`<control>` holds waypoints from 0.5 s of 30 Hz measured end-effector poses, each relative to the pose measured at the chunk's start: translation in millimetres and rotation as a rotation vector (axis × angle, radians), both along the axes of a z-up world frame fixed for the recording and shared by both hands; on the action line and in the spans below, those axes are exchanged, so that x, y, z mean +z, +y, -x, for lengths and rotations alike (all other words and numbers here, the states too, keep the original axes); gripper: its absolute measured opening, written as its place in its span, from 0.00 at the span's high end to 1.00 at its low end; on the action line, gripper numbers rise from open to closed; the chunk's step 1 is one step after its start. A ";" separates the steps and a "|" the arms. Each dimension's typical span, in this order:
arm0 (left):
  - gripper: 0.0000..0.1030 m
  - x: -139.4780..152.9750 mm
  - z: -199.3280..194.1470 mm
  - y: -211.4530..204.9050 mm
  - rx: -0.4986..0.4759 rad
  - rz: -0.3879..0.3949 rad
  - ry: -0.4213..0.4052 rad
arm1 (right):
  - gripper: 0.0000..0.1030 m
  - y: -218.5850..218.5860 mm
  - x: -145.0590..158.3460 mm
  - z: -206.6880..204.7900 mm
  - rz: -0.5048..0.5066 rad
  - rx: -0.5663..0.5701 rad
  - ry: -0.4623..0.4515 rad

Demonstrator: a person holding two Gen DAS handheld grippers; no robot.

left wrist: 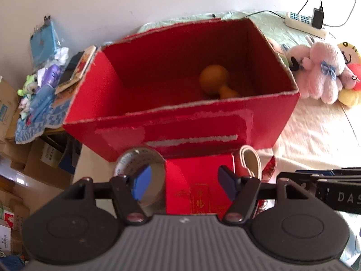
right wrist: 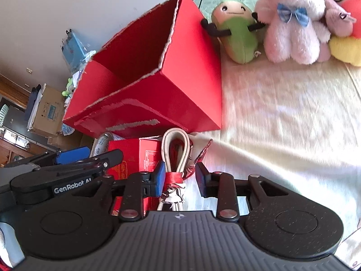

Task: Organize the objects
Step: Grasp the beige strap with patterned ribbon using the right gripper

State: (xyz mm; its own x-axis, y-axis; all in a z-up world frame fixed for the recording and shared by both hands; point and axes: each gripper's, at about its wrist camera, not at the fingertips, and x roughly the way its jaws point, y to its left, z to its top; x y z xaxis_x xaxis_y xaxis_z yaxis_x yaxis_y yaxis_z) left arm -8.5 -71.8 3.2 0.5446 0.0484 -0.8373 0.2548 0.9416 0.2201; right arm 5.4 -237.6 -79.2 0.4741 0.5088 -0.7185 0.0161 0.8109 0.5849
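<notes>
Open red box point(left wrist: 180, 122) on cream bed sheet point(right wrist: 282, 117), orange gourd point(left wrist: 214, 80) inside. In front of box: small red carton point(left wrist: 198, 180), tape roll point(left wrist: 140, 158), looped beige belt point(right wrist: 176, 151). Left tool point(left wrist: 182, 184) spread around carton, not touching. Right tool point(right wrist: 180, 178) released, straddling belt's red-wrapped end. Plush toys point(right wrist: 291, 22) right of box.

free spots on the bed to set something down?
Bare cream sheet right of the big red box, below the plush toys. Box floor is mostly free beside the orange gourd. Crowded in front of the box: tape roll, small red box, looped strap.
</notes>
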 end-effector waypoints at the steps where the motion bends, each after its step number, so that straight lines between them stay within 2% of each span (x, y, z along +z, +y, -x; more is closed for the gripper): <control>1: 0.32 -2.0 0.4 2.6 0.000 0.008 0.009 | 0.67 0.8 -1.2 -0.1 -0.001 0.003 0.005; 6: 0.33 -9.3 7.2 19.7 -0.035 0.077 0.050 | 0.63 4.0 -9.5 -4.0 -0.009 0.020 0.032; 10: 0.34 -11.2 16.9 28.6 -0.104 0.185 0.097 | 0.63 9.3 -15.5 -11.2 -0.017 0.040 0.049; 15: 0.34 -12.7 29.9 24.4 -0.181 0.203 0.101 | 0.63 18.5 -28.6 -19.3 -0.013 0.061 0.082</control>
State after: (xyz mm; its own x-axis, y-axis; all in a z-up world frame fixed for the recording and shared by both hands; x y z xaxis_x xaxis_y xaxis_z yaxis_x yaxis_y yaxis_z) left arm -38.4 -47.4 -9.6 0.4426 -0.2165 -0.8702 0.4336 0.9011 -0.0036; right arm 24.7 -219.1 -107.8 0.3816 0.5444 -0.7470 0.0154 0.8043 0.5940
